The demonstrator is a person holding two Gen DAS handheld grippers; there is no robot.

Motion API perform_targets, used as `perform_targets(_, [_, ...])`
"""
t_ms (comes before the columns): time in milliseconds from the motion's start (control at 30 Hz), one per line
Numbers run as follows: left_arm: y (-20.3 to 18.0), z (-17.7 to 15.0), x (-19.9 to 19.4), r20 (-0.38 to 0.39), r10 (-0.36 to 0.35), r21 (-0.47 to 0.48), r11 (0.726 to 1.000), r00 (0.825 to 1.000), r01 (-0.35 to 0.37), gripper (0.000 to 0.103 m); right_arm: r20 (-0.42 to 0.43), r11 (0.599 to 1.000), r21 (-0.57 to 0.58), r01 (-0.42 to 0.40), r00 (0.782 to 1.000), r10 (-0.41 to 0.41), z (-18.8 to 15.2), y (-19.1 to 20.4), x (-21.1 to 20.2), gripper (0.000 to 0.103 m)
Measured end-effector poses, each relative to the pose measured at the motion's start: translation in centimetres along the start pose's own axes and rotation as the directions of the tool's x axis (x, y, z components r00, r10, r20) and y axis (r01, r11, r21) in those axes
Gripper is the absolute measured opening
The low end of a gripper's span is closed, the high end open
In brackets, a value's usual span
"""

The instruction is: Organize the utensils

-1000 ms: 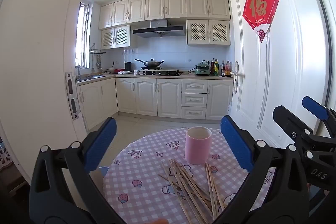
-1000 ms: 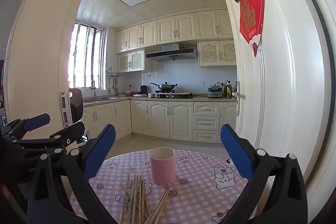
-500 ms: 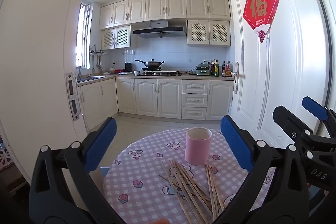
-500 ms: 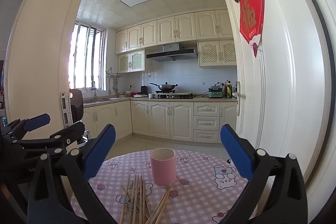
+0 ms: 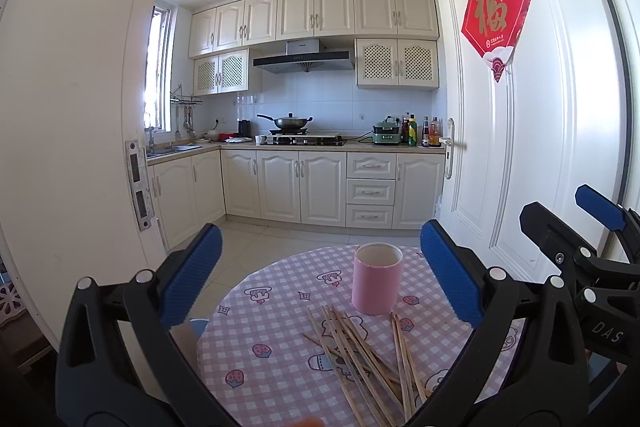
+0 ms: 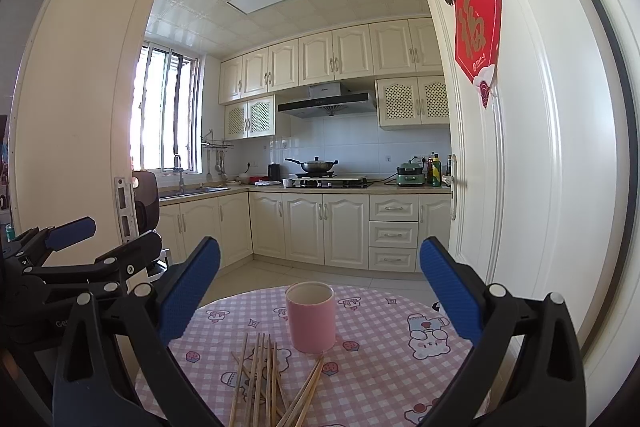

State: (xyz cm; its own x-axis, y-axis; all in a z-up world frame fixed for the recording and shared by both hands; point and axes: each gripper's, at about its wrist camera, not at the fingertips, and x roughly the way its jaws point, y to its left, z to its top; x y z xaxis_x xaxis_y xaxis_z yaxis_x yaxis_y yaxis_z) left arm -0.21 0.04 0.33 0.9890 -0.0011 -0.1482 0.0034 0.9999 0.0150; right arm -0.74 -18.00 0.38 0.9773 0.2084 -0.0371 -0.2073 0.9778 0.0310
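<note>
A pink cup (image 5: 377,279) (image 6: 311,317) stands upright and empty on a round table with a pink checked cloth (image 5: 276,339) (image 6: 384,367). Several wooden chopsticks (image 5: 360,355) (image 6: 264,375) lie loose on the cloth in front of the cup. My left gripper (image 5: 320,279) hangs open above the table, short of the cup, with nothing between its blue pads. My right gripper (image 6: 320,287) is open too, at about the same height, and holds nothing. Each gripper shows at the edge of the other's view: right gripper (image 5: 580,227), left gripper (image 6: 80,251).
A white door (image 5: 520,131) stands open close to the table's right side. A white door frame (image 5: 80,131) rises on the left. Beyond the table lies tiled floor (image 5: 280,239) and a kitchen with cabinets (image 5: 320,183), a stove and a wok.
</note>
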Motion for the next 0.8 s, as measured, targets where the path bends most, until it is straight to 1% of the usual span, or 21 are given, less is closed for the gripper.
perform_targets(467, [-0.26, -0.42, 0.06, -0.004, -0.001, 0.003, 1.000, 1.000, 0.001, 0.097, -0.008, 1.000, 0.010, 0.001, 1.000, -0.001, -0.20, -0.39, -0.05, 0.096])
perform_targets(800, [-0.48, -0.90, 0.89, -0.024, -0.001, 0.008, 1.000, 1.000, 0.001, 0.097, -0.026, 1.000, 0.020, 0.003, 1.000, -0.002, -0.51, -0.65, 0.56, 0.096])
